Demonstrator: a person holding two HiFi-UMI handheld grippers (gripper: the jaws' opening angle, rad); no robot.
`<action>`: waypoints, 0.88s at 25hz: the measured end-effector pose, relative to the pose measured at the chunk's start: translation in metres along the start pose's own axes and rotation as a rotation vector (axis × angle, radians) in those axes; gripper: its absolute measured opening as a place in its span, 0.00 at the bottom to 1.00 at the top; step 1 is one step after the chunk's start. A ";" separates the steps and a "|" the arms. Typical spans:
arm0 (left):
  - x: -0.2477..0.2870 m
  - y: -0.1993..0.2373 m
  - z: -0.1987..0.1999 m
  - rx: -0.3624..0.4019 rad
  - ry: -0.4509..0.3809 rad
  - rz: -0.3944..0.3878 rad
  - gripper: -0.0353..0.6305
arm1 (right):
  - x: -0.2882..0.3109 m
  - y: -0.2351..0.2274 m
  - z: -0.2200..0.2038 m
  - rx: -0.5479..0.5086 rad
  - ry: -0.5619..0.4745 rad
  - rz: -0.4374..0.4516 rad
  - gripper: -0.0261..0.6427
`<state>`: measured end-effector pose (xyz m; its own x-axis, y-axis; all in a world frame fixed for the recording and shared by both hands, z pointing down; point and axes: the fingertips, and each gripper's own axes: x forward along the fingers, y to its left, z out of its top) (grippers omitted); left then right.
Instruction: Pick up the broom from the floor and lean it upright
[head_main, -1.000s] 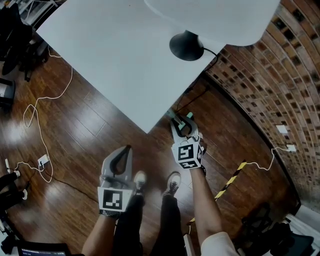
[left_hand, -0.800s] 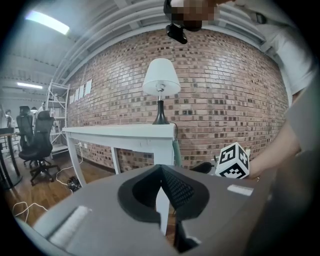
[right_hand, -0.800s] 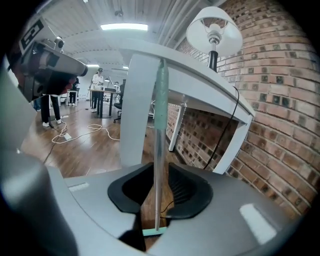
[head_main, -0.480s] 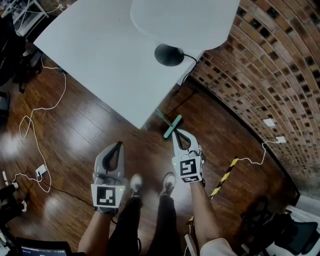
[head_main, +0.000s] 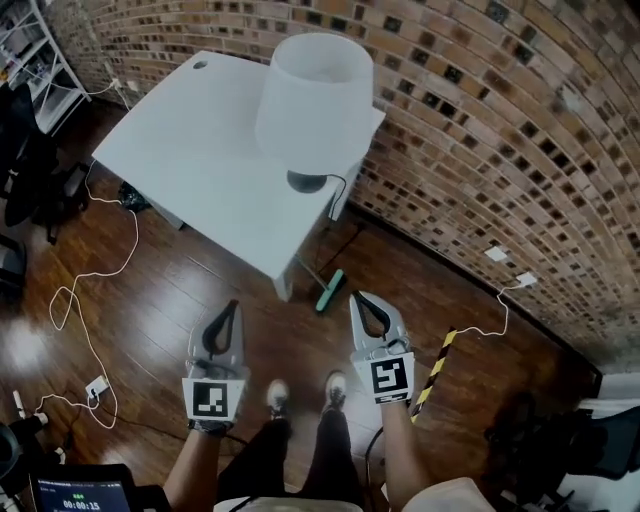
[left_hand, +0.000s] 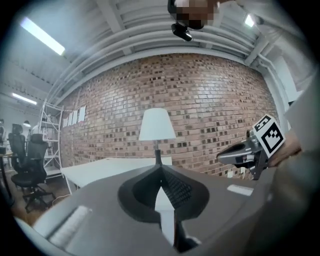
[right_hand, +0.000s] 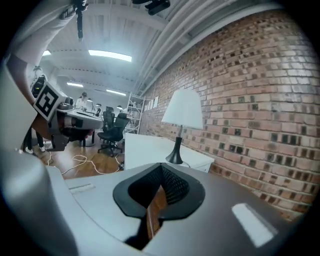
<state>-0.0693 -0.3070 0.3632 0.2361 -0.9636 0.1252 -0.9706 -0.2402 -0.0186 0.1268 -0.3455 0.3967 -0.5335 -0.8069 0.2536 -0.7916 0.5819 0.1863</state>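
Grey left tool (head_main: 233, 305), right tool (head_main: 356, 298) level, abreast

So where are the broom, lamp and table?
broom (head_main: 331, 291), head view, its teal head.
lamp (head_main: 314, 100), head view, its shade.
table (head_main: 195, 150), head view, bare top.

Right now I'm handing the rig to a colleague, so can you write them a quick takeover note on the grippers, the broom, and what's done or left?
Left gripper: jaws shut, empty.
Right gripper: jaws shut, empty.
Broom: teal head on the wood floor by the white table near corner, handle running toward the table edge; neither gripper touches it.
Done: unclear from above whether it leans or lies flat.
Left: check; if flat, pick it up and lean it upright.
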 end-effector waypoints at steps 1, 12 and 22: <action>-0.001 -0.001 0.014 0.010 -0.011 -0.004 0.06 | -0.009 -0.006 0.018 -0.002 -0.022 -0.016 0.06; 0.004 -0.043 0.161 0.085 -0.173 -0.041 0.06 | -0.105 -0.082 0.141 0.073 -0.141 -0.175 0.06; 0.005 -0.072 0.203 0.114 -0.259 -0.042 0.06 | -0.132 -0.104 0.166 0.072 -0.176 -0.194 0.06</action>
<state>0.0120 -0.3187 0.1634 0.2942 -0.9469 -0.1296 -0.9516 -0.2777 -0.1318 0.2300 -0.3164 0.1862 -0.4085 -0.9114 0.0501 -0.8999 0.4113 0.1453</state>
